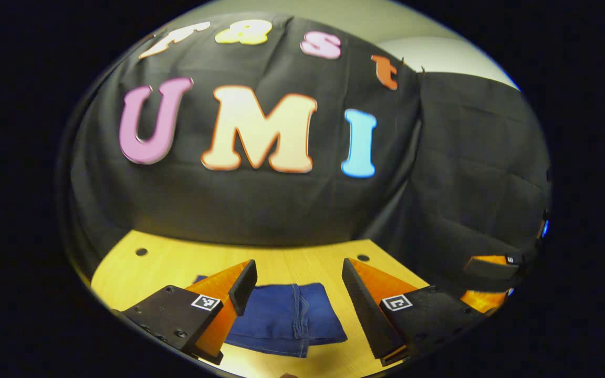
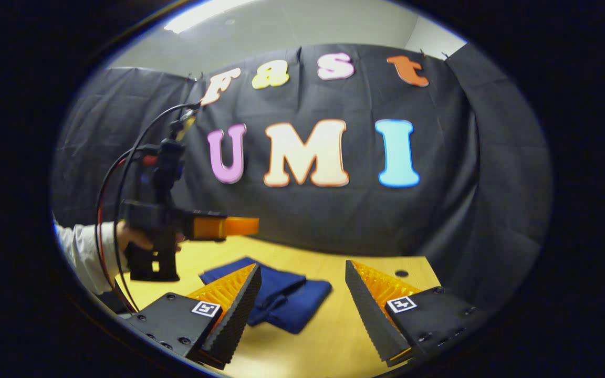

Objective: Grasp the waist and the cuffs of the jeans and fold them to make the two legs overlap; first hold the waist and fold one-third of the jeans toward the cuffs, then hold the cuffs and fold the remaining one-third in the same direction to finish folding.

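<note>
The blue jeans [image 1: 287, 317] lie folded into a compact stack on the wooden table [image 1: 302, 265]. My left gripper [image 1: 298, 270] hovers above them, open, nothing between its fingers. In the right gripper view the folded jeans [image 2: 281, 296] rest left of centre on the table [image 2: 323, 336]. My right gripper [image 2: 302, 273] is open and empty, held above the table just right of the jeans. The left gripper [image 2: 244, 226] also appears there at the left, raised above the jeans, held by a hand [image 2: 134, 236] in a white sleeve. The right gripper [image 1: 491, 268] peeks in at the right edge of the left gripper view.
Round holes [image 1: 141, 252] mark the tabletop near its far edge. The black cloth wall [image 1: 260, 199] stands close behind the table and wraps round the right side. Red and black cables [image 2: 118, 173] loop from the left gripper.
</note>
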